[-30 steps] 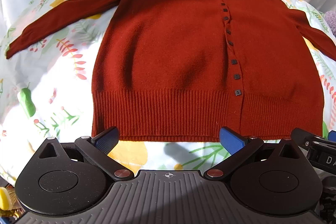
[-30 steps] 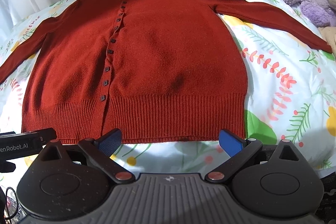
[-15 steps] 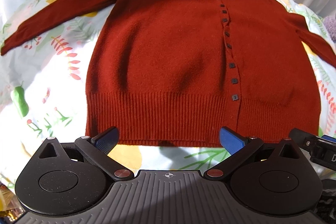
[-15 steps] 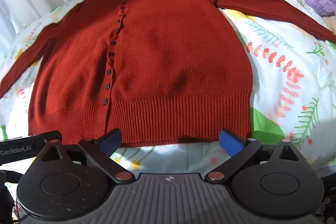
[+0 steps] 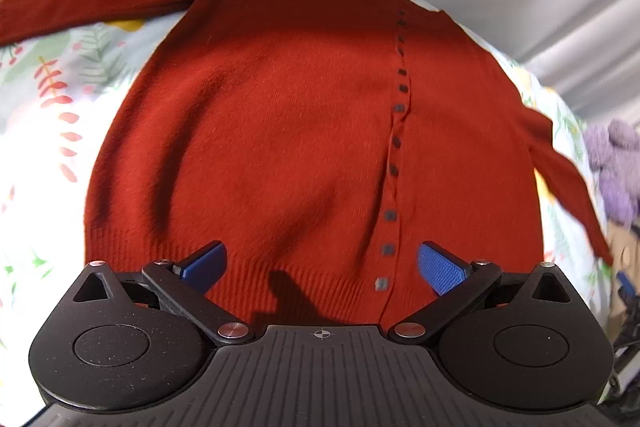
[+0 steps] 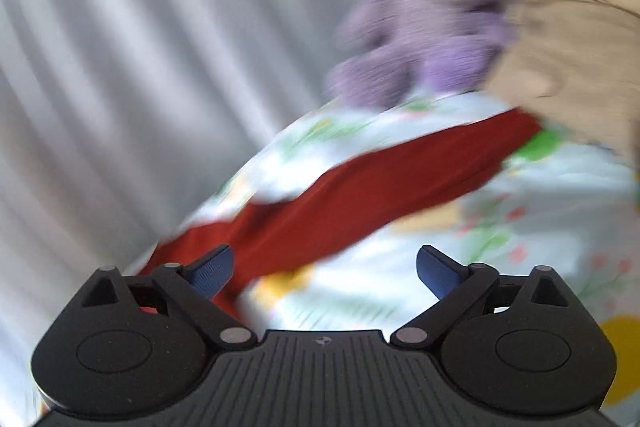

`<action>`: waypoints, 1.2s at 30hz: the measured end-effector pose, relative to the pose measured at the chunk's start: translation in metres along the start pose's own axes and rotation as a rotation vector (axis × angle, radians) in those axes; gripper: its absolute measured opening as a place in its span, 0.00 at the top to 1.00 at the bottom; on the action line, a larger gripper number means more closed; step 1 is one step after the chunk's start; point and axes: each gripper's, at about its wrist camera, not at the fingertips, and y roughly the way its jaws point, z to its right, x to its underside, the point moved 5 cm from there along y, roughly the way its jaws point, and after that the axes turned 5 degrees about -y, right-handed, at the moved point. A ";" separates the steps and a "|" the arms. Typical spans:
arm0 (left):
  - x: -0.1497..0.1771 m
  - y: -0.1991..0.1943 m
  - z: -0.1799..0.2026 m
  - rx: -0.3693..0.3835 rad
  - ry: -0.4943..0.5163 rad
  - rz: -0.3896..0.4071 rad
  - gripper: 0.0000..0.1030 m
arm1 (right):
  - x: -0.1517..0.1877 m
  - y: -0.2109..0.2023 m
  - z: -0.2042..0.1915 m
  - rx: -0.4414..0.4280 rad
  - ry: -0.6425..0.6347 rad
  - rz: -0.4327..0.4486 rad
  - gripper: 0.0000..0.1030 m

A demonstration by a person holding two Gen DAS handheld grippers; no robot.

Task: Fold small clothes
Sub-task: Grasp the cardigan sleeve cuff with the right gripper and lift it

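A rust-red buttoned cardigan (image 5: 288, 131) lies flat and face up on a floral bedsheet (image 5: 60, 99), both sleeves spread out. My left gripper (image 5: 320, 265) is open and empty, over the ribbed hem near the button row (image 5: 394, 171). My right gripper (image 6: 325, 269) is open and empty, above the cardigan's right sleeve (image 6: 380, 195), whose cuff lies near the far right. The right wrist view is blurred by motion.
A purple plush toy (image 6: 424, 39) and a beige plush (image 6: 572, 27) sit at the bed's right, past the sleeve cuff. White curtains (image 6: 140, 67) hang behind the bed. The purple toy also shows in the left wrist view (image 5: 614, 163).
My left gripper has moved forward over the hem and turned slightly right. My right gripper has swung fast to the right, from the hem to the right sleeve.
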 end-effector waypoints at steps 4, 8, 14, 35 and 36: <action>-0.016 0.018 0.005 0.003 -0.048 -0.016 0.01 | -0.028 0.051 0.080 0.126 0.229 -0.020 0.58; -0.028 0.028 0.007 0.042 -0.102 -0.028 0.05 | -0.027 0.087 0.118 0.154 0.357 -0.033 0.68; -0.044 0.031 0.014 0.059 -0.102 -0.003 0.05 | -0.033 0.116 0.136 0.135 0.461 -0.013 0.90; -0.116 0.114 0.056 0.480 -0.126 -0.126 0.00 | 0.100 0.042 -0.211 -0.565 -0.509 -0.220 0.59; -0.119 0.119 0.052 0.455 -0.126 -0.118 0.00 | 0.102 0.044 -0.199 -0.559 -0.467 -0.243 0.59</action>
